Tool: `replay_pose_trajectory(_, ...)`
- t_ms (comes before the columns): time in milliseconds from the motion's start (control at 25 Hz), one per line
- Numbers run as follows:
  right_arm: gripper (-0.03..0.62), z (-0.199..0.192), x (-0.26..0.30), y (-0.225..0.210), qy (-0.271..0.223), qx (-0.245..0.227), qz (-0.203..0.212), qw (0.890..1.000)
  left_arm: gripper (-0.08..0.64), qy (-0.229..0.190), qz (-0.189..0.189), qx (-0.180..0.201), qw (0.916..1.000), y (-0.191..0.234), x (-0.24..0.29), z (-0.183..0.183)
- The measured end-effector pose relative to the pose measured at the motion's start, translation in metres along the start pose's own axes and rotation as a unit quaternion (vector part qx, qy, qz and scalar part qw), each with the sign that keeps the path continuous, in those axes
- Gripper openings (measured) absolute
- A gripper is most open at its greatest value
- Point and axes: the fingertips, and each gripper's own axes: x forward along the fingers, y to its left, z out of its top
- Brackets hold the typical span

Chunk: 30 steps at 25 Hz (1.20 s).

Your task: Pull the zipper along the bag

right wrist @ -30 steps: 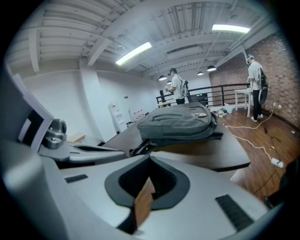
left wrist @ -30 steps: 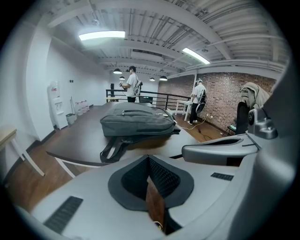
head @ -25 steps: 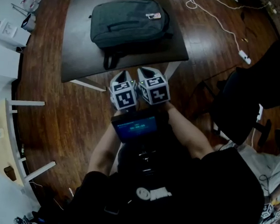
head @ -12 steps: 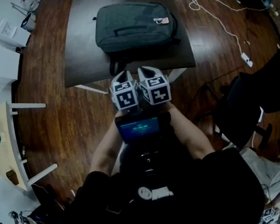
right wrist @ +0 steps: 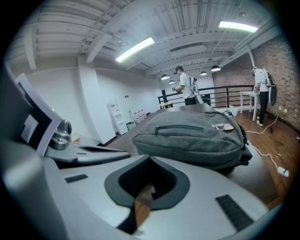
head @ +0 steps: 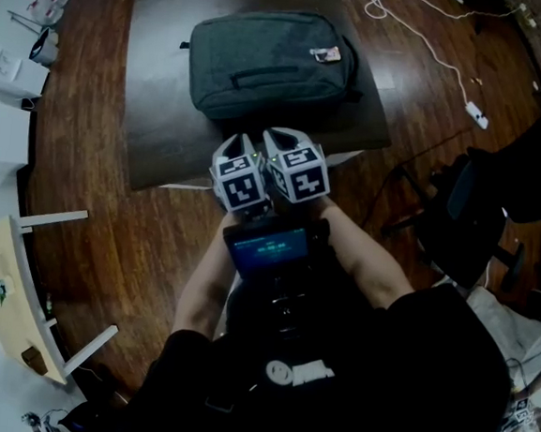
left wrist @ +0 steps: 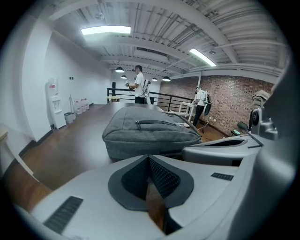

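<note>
While both grippers hang side by side just below the centre of the head view, their marker cubes almost touching, the grey bag [head: 270, 64] lies flat on the dark bench [head: 154, 153] in the upper middle of that frame. It sits above the jaws and clear of them. A carry handle [head: 269, 72] runs across the bag's top face, and a small label [head: 324, 53] sits near its upper right corner.

In the left gripper view, the left gripper [left wrist: 149, 158] shows its jaws clenched. The two dark pads meet in a narrow seam at the bottom centre, and nothing is caught between them. The bag fills the middle of that view, directly above the jaw tips and beyond them, not touching. A short zipper [left wrist: 157, 123] crosses its upper face.

In the right gripper view, the right gripper [right wrist: 150, 161] also has its jaws pressed together and empty. Here the bag spreads from the centre towards the right of the frame, above and a little right of the jaw tips, again with bare bench between them.

In the head view, wood floor surrounds the bench. A white cable [head: 427, 45] trails across it at the upper right, and a dark chair [head: 468, 218] stands at the right edge. A small screen [head: 268, 248] glows at the person's chest, just below the cubes. Far back in the left gripper view a person [left wrist: 138, 84] stands by a railing.
</note>
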Motion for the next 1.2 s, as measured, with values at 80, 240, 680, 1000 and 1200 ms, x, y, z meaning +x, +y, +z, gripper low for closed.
replay_pose_trajectory(80,0.012,0.008,0.015,-0.002,-0.001,0.003,-0.001,1.0,0.002,0.002,-0.006,0.003,1.0,0.007,0.013,0.01)
replay_pose_trajectory(240,0.025,0.026,0.041,-0.004,-0.004,0.005,-0.006,1.0,0.002,0.002,-0.017,0.009,0.9998,0.021,0.035,0.033)
replay_pose_trajectory(680,0.075,0.058,0.093,-0.007,0.013,-0.012,-0.01,1.0,0.002,-0.008,-0.028,0.015,0.9995,0.056,0.076,0.08)
replay_pose_trajectory(1000,0.176,0.063,0.135,-0.004,0.068,-0.053,-0.042,0.995,0.002,0.002,-0.035,0.004,0.9994,0.088,0.097,0.093)
replay_pose_trajectory(1200,0.173,0.054,0.145,-0.011,0.102,-0.08,-0.073,0.989,0.002,0.013,-0.034,-0.004,0.9993,0.099,0.108,0.091)
